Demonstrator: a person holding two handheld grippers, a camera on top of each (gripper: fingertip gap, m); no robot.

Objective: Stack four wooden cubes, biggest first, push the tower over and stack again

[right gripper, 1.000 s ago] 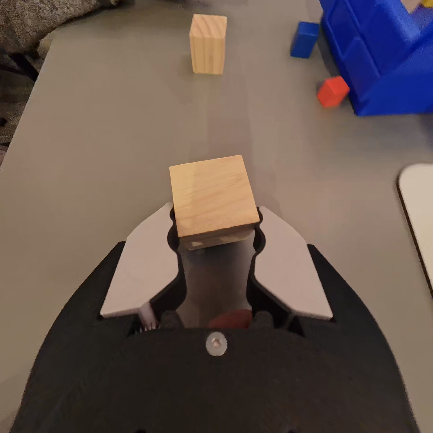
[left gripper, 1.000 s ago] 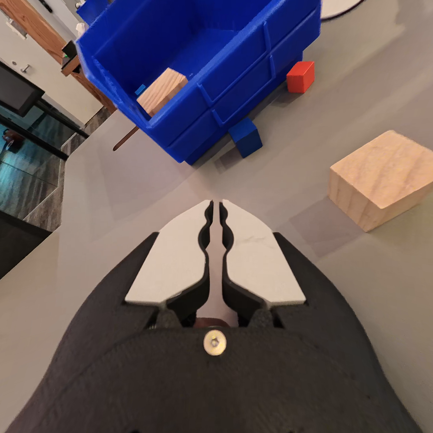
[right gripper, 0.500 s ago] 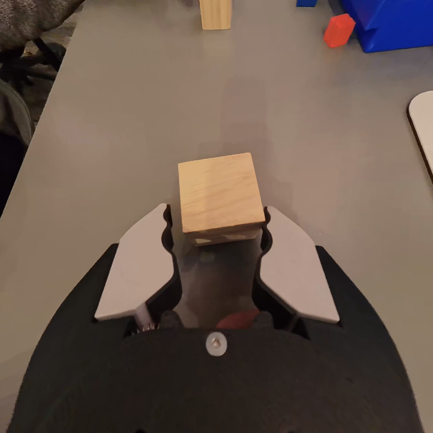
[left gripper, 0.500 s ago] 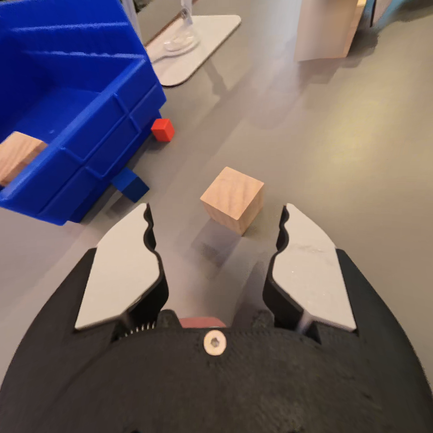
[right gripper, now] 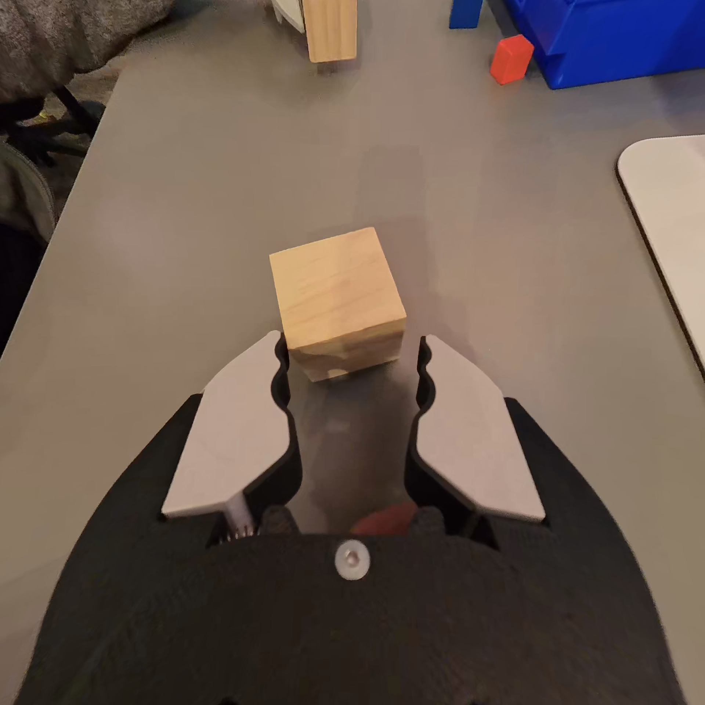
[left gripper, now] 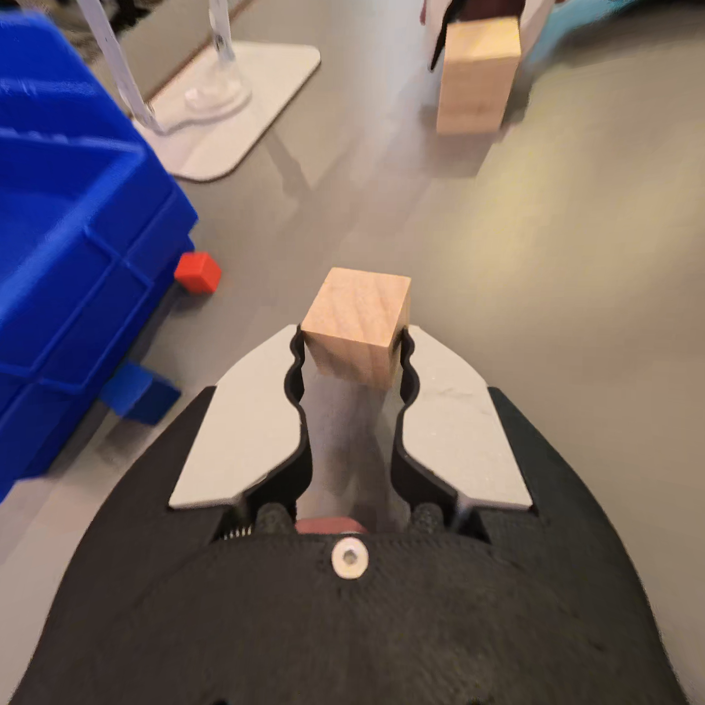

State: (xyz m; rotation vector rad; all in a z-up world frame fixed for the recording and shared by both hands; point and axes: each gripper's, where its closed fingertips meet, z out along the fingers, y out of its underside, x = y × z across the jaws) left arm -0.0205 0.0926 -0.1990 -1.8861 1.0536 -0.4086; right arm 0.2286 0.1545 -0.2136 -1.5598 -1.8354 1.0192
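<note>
Left wrist view, left to right: blue bin [left gripper: 76, 267], red block [left gripper: 198, 272] at its corner, left gripper [left gripper: 353, 335] pinching a wooden cube [left gripper: 356, 324] by its side faces. Bare grey table [left gripper: 553, 286] lies open to the right. Right wrist view: table edge at left; right gripper [right gripper: 353, 343] spread, a larger wooden cube [right gripper: 335, 297] standing on the table just beyond its fingertips, the right finger clear of it.

The matte grey surface [right gripper: 496, 198] carries a pale wooden cube [right gripper: 335, 293] at mid-frame in the right wrist view. A small red block [right gripper: 510, 58] lies beside a blue plastic bin [right gripper: 610, 45] at upper right. A white rounded board [right gripper: 675, 198] lies at the right edge, and a small blue block [left gripper: 139, 393] touches the bin at the left of the left wrist view.
</note>
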